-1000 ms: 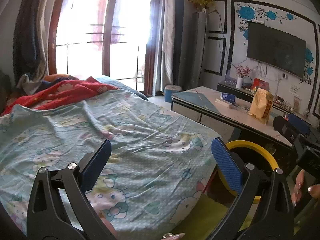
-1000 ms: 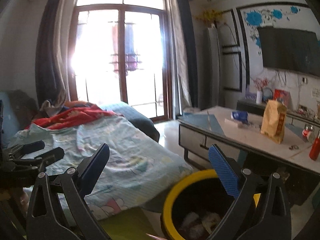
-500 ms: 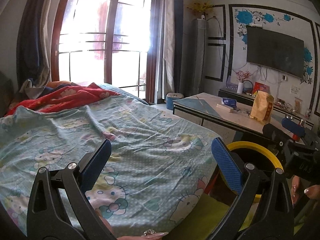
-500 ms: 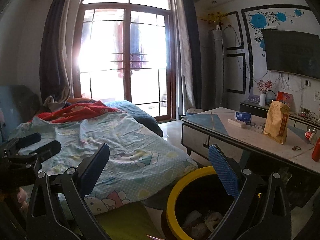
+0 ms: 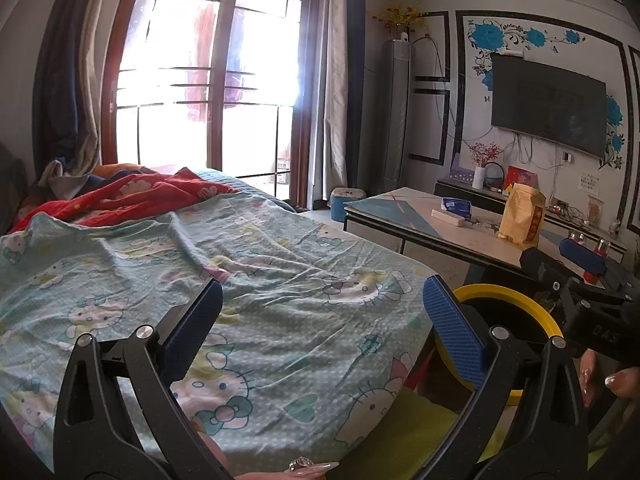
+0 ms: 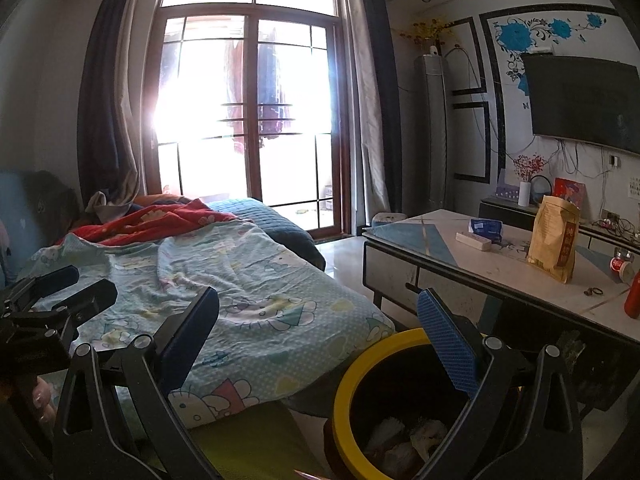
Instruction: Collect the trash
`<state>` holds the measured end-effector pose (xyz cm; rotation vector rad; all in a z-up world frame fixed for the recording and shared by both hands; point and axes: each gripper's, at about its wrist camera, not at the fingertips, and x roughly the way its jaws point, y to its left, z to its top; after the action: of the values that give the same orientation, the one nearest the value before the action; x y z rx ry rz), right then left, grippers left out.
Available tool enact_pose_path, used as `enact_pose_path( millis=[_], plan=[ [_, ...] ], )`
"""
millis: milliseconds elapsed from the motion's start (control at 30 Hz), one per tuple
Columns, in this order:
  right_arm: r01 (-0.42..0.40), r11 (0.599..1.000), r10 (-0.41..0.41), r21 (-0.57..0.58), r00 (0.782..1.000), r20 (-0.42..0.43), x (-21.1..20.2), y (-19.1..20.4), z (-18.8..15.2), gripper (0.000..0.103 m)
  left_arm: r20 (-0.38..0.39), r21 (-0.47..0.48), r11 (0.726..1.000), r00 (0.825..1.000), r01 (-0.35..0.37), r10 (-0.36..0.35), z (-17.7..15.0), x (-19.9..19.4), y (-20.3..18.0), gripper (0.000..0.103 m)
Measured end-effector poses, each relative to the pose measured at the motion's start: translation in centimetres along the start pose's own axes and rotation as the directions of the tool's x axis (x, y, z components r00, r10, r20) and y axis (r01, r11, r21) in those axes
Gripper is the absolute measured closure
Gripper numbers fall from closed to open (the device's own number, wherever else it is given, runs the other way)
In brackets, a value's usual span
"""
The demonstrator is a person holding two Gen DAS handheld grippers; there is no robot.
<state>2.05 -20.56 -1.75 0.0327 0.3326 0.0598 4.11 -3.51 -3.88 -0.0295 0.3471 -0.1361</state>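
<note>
Both grippers are hanging wide open and holding nothing: the left gripper (image 5: pixel 320 312) over the bed (image 5: pixel 248 264), the right gripper (image 6: pixel 316 320) above the yellow-rimmed bin (image 6: pixel 344 392) at lower right, crumpled trash (image 6: pixel 404 440) lying inside. The desk (image 6: pixel 504 264) is standing beyond, at right, nearer the right fingers.

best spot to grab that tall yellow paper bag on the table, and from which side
Grip the yellow paper bag by its crumpled, folded-over top, coming down from above. It stands upright on the table, and the flattened top looks narrower than the body, so an open tool should span it without tipping it.
</note>
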Motion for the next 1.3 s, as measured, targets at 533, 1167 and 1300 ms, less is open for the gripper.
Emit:
enact_pose_path(
  millis=[533, 1167, 1300],
  plan=[
    [0.002, 1.000, -0.002, 0.006, 1.000, -0.005, -0.01, -0.39, 0.00, 0.006, 0.003, 0.000, 1.000, 1.000, 0.000, 0.000, 0.02, 0.01, 0.05, 0.011],
    [0.002, 1.000, -0.002, 0.006, 1.000, -0.006, 0.00, -0.46, 0.05, 0.006, -0.001, 0.002, 1.000, 1.000, 0.002, -0.002, 0.03, 0.03, -0.02, 0.011],
    [0.002, 1.000, -0.002, 0.006, 1.000, -0.007, 0.02, -0.55, 0.02, 0.006, 0.001, 0.001, 1.000, 1.000, 0.000, 0.000, 0.07, -0.09, -0.13, 0.011]
  ],
)
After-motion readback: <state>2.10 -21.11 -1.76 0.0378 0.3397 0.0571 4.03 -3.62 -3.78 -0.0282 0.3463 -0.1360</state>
